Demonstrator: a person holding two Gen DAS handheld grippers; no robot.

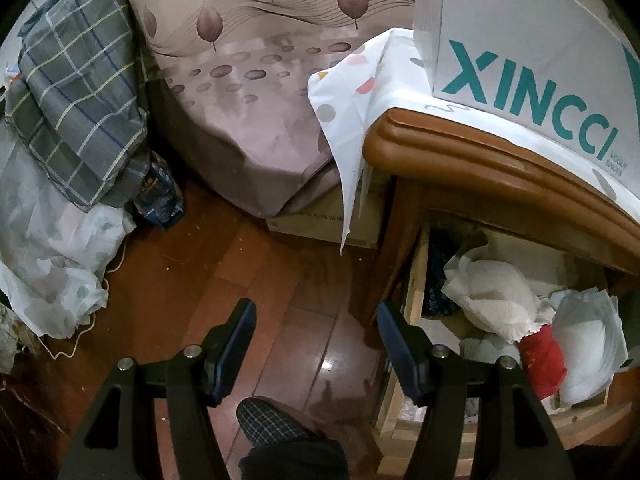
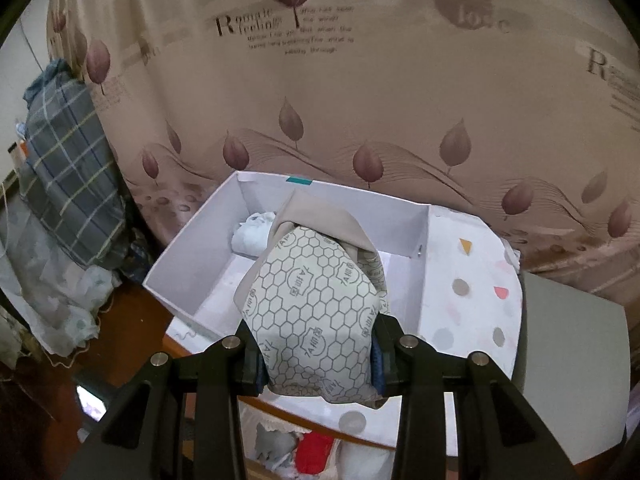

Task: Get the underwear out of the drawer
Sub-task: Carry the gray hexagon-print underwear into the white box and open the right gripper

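left claw (image 1: 316,344): black frame, silver screws, blue pads | right claw (image 2: 316,364): same

Both wrist views look steeply down, sharing the open drawer (image 1: 520,320).

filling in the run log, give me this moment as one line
left tongs: open, empty, over floor | right tongs: shut on honeycomb-print underwear, above white box | drawer: open, clothes inside

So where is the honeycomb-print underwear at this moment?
In the right wrist view, the honeycomb-print underwear is clamped in the right gripper, held over the open white box on the nightstand, above the open drawer.
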